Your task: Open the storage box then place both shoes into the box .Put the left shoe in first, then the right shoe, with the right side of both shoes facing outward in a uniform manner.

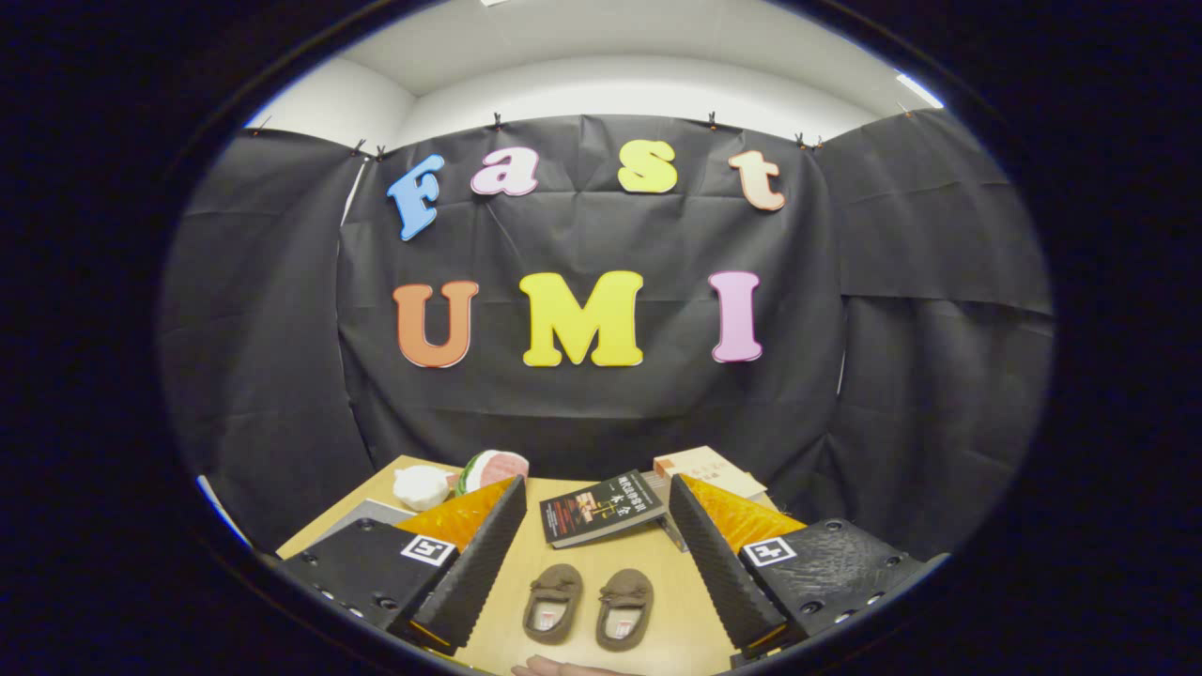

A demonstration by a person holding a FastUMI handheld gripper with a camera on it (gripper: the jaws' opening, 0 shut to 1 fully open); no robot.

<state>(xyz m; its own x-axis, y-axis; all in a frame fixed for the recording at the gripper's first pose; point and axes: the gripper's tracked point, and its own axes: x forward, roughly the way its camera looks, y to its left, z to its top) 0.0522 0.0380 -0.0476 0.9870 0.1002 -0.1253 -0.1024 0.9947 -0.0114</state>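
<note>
The claw is spread wide, gripping nothing; two brown shoes sit between its fingers; a book, maybe touching nothing, lies beyond the shoes.

**What's on your table, counted**

You have two brown shoes: left shoe and right shoe, side by side. Beyond them lie two books, a dark book and a pale book. You also have one white lump and one watermelon-slice toy.
</note>
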